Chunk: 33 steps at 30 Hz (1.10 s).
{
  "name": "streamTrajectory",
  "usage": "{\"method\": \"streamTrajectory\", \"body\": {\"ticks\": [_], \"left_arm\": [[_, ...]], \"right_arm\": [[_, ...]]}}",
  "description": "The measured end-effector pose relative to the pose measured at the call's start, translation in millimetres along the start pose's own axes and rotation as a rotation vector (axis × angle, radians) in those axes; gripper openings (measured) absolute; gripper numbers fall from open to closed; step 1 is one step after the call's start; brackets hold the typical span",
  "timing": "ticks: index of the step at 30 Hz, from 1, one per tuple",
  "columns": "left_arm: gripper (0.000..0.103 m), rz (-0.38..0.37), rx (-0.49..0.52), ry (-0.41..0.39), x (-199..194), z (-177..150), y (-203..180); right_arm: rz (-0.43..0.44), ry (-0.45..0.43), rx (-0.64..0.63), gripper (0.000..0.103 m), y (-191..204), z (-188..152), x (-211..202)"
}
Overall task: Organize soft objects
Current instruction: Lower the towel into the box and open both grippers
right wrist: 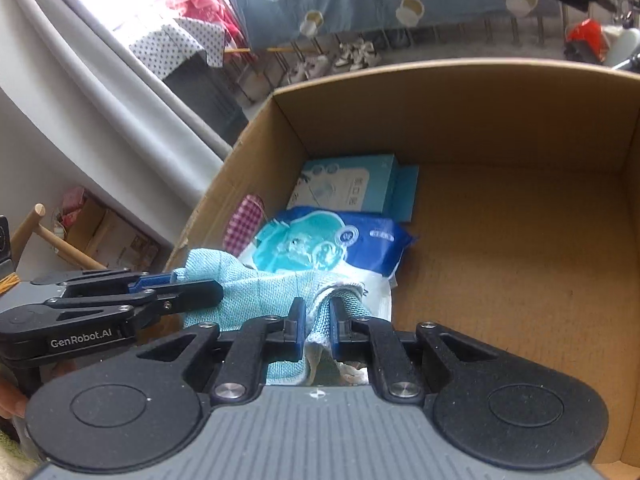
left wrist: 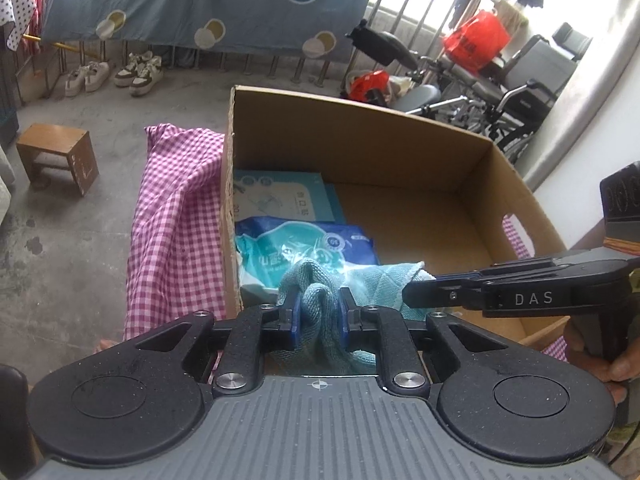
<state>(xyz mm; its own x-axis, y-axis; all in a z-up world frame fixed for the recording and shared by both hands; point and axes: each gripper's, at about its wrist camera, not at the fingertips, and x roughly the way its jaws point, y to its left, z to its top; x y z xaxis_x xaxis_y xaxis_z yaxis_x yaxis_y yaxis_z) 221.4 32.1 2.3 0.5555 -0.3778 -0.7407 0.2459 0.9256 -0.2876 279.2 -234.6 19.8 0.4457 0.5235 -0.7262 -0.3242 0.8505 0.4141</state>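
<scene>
While both grippers (left, right) clamped their fingers on the teal cloth, it hung over the cardboard box, packets at twelve o'clock.

Teal cloth between both grippers

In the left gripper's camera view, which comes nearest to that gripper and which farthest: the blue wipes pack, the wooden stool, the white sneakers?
1. Blue wipes pack, in the cardboard box just beyond the left gripper.
2. Wooden stool, on the floor, left.
3. White sneakers, farthest, under the hanging sheet.
</scene>
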Motion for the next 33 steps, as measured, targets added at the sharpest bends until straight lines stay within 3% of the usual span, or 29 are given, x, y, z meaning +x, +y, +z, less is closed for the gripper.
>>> {"method": "streamTrajectory", "body": {"ticks": [2, 5, 7, 9, 12, 17, 19, 21, 27, 33], "left_arm": [[0.026, 0.019, -0.003, 0.014, -2.4, 0.4, 1.7], [0.035, -0.025, -0.015, 0.022, -10.4, 0.1, 4.7], [0.055, -0.035, -0.015, 0.006, -19.0, -0.5, 3.4], [0.061, -0.049, -0.017, -0.023, -30.6, -2.5, 2.3], [0.072, -0.063, -0.017, -0.079, -52.3, -6.5, 2.7], [0.086, -0.042, -0.025, -0.187, -87.6, -15.8, 7.8], [0.099, -0.023, -0.036, -0.234, -98.4, -20.8, 12.1], [0.102, 0.002, -0.042, -0.271, -106.2, -28.9, 16.3], [0.103, 0.050, -0.088, -0.261, -108.2, -54.9, 37.9], [0.103, 0.017, -0.187, -0.254, -105.5, -75.0, 62.7]], "right_arm": [[0.002, 0.065, 0.016, 0.015, -4.6, 0.1, 12.7], [-0.018, 0.139, 0.030, 0.017, -6.5, 0.7, 24.1], [-0.029, 0.188, 0.035, 0.018, -7.9, 1.4, 28.8], [-0.033, 0.213, 0.042, 0.022, -8.5, 2.3, 28.1], [-0.057, 0.193, 0.037, 0.035, -5.8, 8.1, 14.2], [-0.069, 0.085, -0.010, 0.036, 8.3, 27.2, -12.9], [-0.062, 0.074, -0.042, 0.036, 17.4, 33.5, -12.4], [-0.051, 0.096, -0.075, 0.035, 26.7, 36.9, -2.2], [-0.053, 0.314, -0.114, 0.034, 41.6, 27.6, 57.1], [-0.107, 0.491, -0.093, 0.036, 40.5, 12.7, 101.4]]}}
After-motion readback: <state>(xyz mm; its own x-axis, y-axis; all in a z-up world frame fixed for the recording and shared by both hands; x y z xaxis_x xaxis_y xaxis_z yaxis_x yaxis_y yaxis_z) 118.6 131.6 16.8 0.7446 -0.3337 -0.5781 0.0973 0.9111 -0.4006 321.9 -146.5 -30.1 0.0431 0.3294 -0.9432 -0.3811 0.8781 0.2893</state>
